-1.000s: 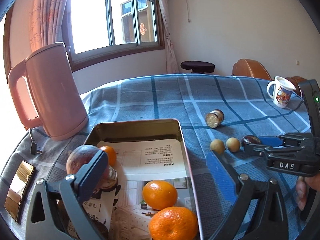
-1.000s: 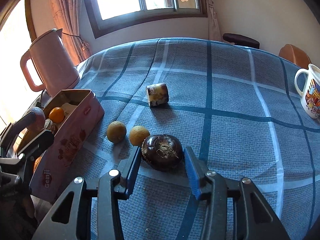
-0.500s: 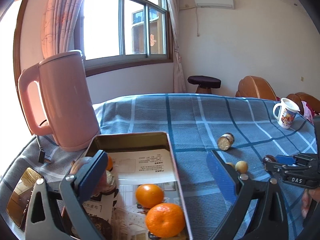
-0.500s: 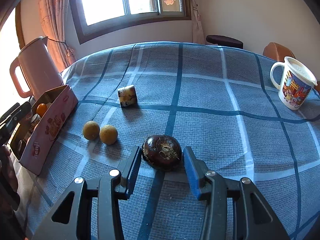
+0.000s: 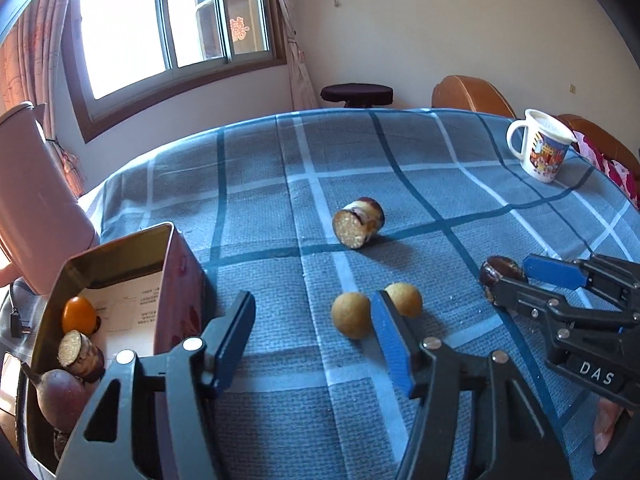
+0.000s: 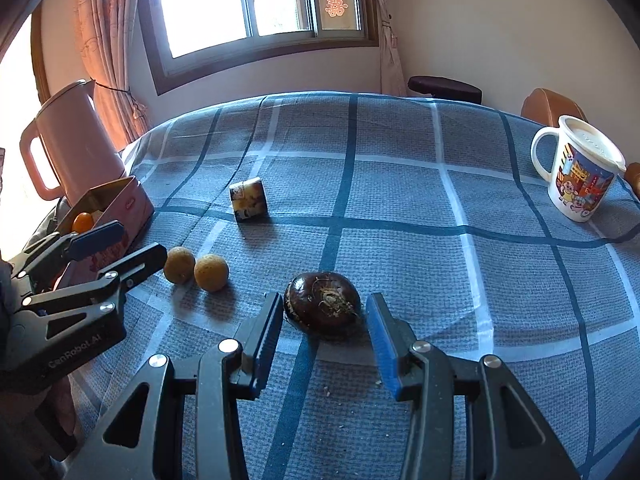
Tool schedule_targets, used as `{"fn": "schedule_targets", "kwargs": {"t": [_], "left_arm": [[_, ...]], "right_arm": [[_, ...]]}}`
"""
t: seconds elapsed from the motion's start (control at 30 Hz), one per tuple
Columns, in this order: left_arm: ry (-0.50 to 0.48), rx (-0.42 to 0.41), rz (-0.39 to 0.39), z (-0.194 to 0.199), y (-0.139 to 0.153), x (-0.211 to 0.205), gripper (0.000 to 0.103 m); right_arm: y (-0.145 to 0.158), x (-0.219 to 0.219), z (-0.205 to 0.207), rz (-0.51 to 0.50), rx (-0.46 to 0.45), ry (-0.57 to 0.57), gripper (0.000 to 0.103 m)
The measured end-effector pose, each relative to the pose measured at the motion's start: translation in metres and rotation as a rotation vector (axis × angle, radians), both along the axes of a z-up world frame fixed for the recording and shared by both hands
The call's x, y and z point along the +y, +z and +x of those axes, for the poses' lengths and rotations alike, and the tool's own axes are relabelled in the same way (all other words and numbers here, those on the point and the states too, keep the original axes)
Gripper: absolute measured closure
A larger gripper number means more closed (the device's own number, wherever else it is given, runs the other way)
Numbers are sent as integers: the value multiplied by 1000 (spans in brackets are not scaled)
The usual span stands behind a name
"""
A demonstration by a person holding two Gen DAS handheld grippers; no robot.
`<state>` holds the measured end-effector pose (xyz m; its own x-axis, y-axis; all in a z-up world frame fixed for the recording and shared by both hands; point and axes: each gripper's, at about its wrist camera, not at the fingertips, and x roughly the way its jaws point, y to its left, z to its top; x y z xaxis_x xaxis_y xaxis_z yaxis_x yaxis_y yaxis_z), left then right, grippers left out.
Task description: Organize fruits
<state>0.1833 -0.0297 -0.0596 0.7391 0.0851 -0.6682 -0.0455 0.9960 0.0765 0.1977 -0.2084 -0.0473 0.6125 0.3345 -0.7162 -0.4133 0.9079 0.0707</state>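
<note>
Left wrist view puts your left claw (image 5: 314,336) over the blue plaid counter (image 5: 360,168), its jaws partly apart after just closing in, with only cloth between them. Take the pink tin (image 5: 176,280) as your landmark: it sits at the counter's left edge, and the left claw hangs just to the right of it. Inside the tin lie a small orange fruit (image 5: 78,315), a cut fruit stub (image 5: 80,356) and a purple round fruit (image 5: 60,398), all on printed paper. Two tan round fruits (image 5: 352,314) rest side by side to the right of the tin, just beyond your left claw's blue pad, which hides part of the farther one. A cut fruit piece (image 5: 358,227) lies on its side further out from the tin, well apart from the tan pair. A pink kettle (image 5: 28,208) stands behind the tin, and a printed mug (image 5: 540,150) stands at the far right, well away from it.

Right wrist view shows your right claw (image 6: 324,320) with its jaws set narrow on either side of a dark brown round fruit (image 6: 322,307) that sits on the counter, to the right of the tan pair and farther from the tin. The left pad touches the fruit's side; a thin gap shows at the right pad, so the fruit is bracketed and not gripped.
</note>
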Motion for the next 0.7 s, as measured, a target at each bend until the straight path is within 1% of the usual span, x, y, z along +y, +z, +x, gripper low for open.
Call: {"fn": "schedule_targets", "kwargs": {"t": [0.07, 0.13, 0.2, 0.27, 0.3, 0.33, 0.47, 0.53, 0.57, 0.7], "left_arm": [[-2, 39, -3, 8, -5, 0, 42], [-30, 71, -31, 13, -10, -2, 40], [-46, 90, -25, 16, -13, -6, 39], [-58, 110, -29, 19, -15, -7, 48], [-64, 113, -38, 19, -15, -7, 63], [-67, 118, -50, 19, -16, -6, 75], [-77, 96, -105, 15, -12, 2, 75], [-82, 74, -111, 12, -9, 2, 75], [-80, 62, -110, 10, -7, 2, 75], [-80, 22, -103, 4, -2, 2, 75]], "right_arm": [[0, 0, 0, 2, -2, 1, 57], [0, 1, -1, -1, -4, 2, 57], [0, 2, -1, -4, -4, 4, 57], [-1, 3, -1, -9, 3, 8, 57], [-1, 3, -1, -11, 4, 10, 57], [-1, 3, -1, -10, 3, 11, 57], [0, 2, -2, -4, -4, 11, 57], [1, 1, -2, 2, -9, 11, 58], [1, 1, -3, 4, -12, 10, 61], [3, 0, -5, 14, -28, 10, 62]]}}
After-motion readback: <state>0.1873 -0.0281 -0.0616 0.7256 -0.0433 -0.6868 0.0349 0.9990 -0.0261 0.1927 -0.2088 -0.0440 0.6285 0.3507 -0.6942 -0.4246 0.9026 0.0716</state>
